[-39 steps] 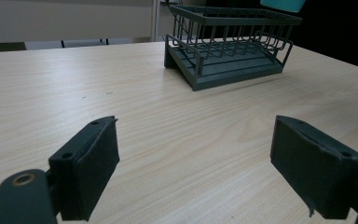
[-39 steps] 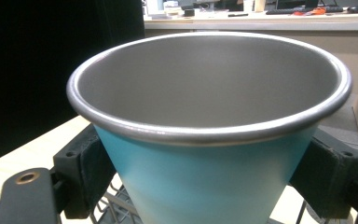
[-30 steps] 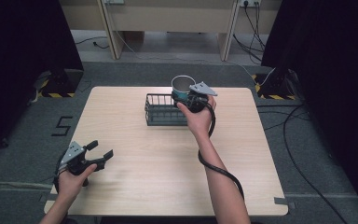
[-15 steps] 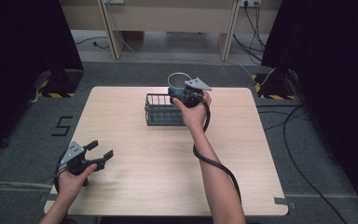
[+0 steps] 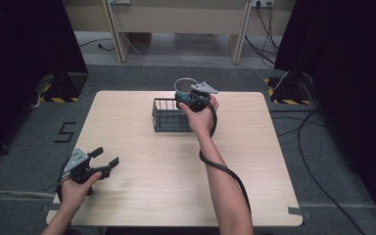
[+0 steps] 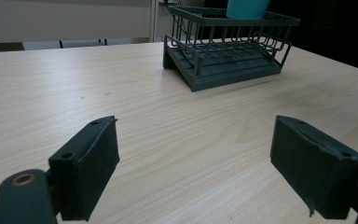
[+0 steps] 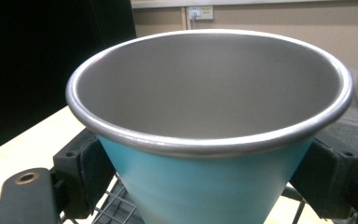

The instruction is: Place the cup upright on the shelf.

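- Nearest, at the table's [image 5: 142,196] front left corner: left gripper [image 5: 104,162] low over the bare wood, jaws spread wide with nothing between them, seen the same way in the left gripper view [image 6: 193,175]; idle and well apart from everything else, so little risk there unless swung across toward the rack
- Further in, past the table's middle: dark wire dish rack [image 5: 169,117], empty on its floor as far as visible, standing free on smooth wood; likely to skid or tip if knocked from above by a descending load
- At the rack's far right corner: right gripper [image 5: 188,95] clamped on a teal metal cup [image 7: 205,140], upright, mouth up, held above the rack rather than resting in it
- Grip on the cup's tapered wall, pads [image 7: 88,168] pressing low on either side; a cone like that prone to sliding upward or downward out of the squeeze if pressure eases
- Could catch its base on the rack's top wire [image 6: 233,21] during lowering, tilting the cup or dragging the rack
- Released too high, could bounce and roll toward the far table edge, just behind
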### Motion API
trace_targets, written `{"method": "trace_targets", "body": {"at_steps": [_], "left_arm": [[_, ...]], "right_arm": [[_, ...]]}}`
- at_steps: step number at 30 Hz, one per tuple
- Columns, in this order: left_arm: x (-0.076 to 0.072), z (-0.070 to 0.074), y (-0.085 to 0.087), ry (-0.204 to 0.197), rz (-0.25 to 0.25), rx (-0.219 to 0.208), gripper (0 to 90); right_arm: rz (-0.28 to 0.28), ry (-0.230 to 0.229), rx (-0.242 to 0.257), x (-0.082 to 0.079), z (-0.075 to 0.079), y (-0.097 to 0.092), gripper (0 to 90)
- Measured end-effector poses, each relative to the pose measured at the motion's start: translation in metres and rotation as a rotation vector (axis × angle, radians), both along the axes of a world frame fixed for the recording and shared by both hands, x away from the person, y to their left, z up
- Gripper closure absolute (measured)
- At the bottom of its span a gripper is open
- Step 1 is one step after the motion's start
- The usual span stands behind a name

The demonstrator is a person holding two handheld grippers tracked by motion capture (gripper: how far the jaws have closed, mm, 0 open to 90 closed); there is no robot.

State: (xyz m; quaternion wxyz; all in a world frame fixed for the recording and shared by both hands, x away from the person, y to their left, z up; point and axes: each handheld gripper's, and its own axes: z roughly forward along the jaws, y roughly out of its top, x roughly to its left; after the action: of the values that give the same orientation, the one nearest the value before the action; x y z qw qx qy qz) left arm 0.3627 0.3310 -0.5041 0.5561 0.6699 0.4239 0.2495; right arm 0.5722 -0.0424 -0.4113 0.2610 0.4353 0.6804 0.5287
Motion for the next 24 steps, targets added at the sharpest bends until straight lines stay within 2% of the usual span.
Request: {"method": "trace_targets", "body": {"at_steps": [9, 24], "left_arm": [[0.0, 0.0, 0.0, 0.0, -0.001, -0.001, 14.5], [0.0, 0.0, 0.001, -0.001, 0.0, -0.003, 14.5]], "right_arm": [[-0.009, 0.037, -0.01, 0.004, -0.011, 0.005, 16.8], [-0.01, 0.062, -0.04, 0.006, -0.023, 0.014, 16.8]]}}
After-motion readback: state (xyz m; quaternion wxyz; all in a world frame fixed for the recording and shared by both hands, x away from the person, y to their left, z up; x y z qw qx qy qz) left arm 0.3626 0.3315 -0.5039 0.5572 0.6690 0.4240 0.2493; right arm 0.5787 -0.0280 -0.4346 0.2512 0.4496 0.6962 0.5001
